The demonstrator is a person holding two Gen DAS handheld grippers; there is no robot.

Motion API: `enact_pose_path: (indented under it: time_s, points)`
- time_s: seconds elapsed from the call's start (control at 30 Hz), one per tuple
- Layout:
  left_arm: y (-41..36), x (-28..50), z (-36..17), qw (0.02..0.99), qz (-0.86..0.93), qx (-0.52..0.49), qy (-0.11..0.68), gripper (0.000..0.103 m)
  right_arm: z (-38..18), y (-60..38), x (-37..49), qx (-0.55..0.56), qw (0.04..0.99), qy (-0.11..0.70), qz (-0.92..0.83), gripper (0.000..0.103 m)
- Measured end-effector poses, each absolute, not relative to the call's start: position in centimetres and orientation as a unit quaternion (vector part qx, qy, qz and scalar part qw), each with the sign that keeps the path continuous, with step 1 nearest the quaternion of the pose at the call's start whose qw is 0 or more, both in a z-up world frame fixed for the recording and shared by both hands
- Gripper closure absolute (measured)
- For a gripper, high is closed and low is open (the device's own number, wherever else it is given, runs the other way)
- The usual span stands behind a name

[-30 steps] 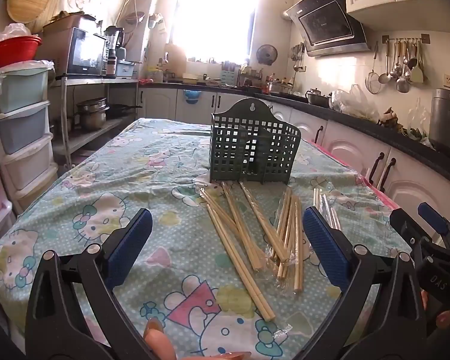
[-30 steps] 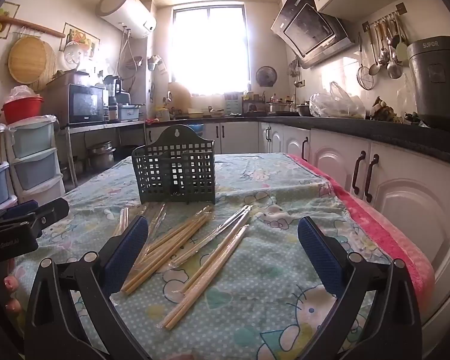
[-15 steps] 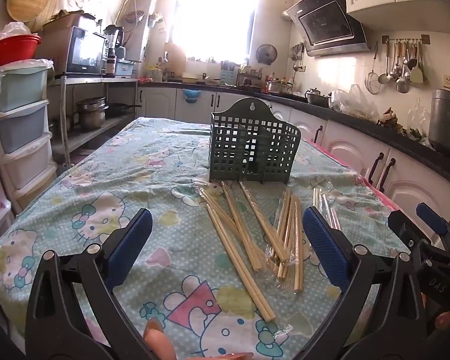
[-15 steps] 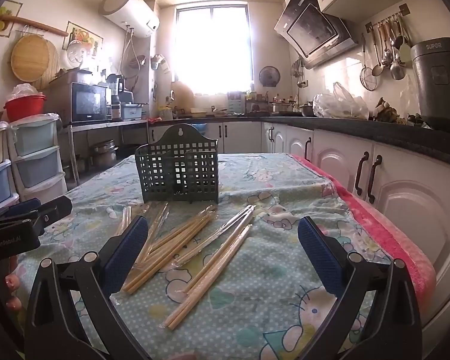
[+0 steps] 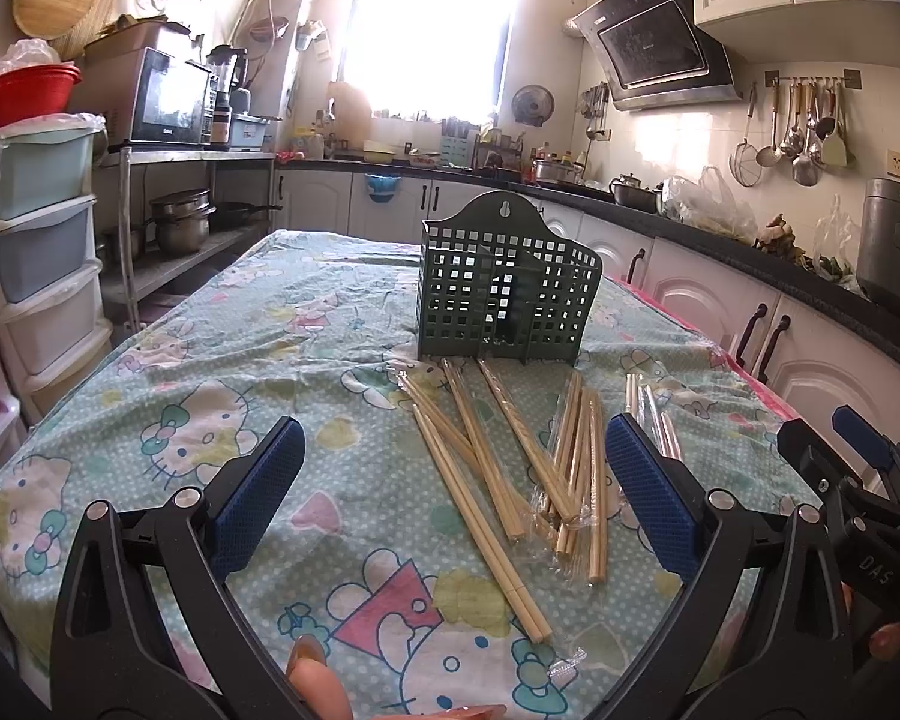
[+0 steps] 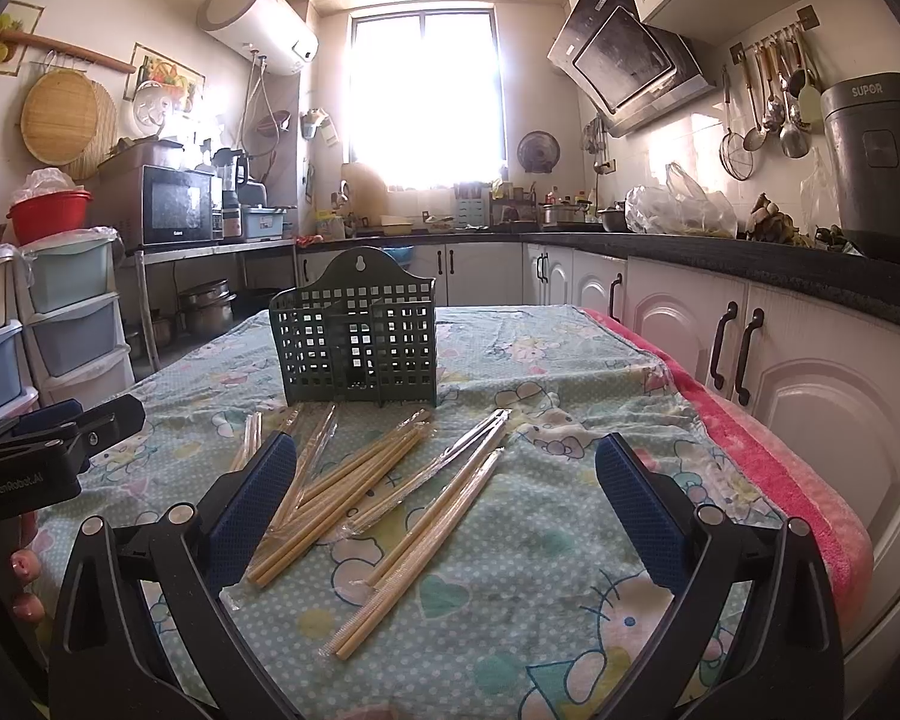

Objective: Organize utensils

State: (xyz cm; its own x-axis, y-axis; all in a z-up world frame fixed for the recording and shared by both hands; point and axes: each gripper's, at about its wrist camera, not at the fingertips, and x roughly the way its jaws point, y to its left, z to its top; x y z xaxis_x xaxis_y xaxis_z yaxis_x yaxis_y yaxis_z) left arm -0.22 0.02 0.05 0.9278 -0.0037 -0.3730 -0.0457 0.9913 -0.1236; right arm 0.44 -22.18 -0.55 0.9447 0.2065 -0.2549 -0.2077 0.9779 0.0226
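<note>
A dark green slotted utensil holder (image 5: 506, 288) stands upright on the table; it also shows in the right wrist view (image 6: 357, 343). Several pairs of bamboo chopsticks in clear wrappers (image 5: 510, 462) lie scattered on the cloth in front of it, also in the right wrist view (image 6: 390, 480). My left gripper (image 5: 453, 489) is open and empty, held above the near chopsticks. My right gripper (image 6: 444, 495) is open and empty, also above the chopsticks. Each gripper shows at the edge of the other's view.
The table has a patterned teal cloth (image 5: 210, 396) and a pink towel edge (image 6: 768, 462) on the right. White cabinets (image 6: 750, 348) and a counter run along the right. Plastic drawers (image 5: 36, 252) stand at the left.
Both grippers have shifted slightly, the right one tilting a little upward. The chopsticks and holder have not moved.
</note>
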Motion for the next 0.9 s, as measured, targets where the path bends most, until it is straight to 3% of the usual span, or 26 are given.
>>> enact_pose_path:
  time_s: [0.9]
  points:
    - [-0.04, -0.24, -0.20, 0.979, 0.011, -0.068, 0.194, 0.010, -1.01, -22.13, 0.78, 0.001, 0.985, 0.134, 0.106, 0.006]
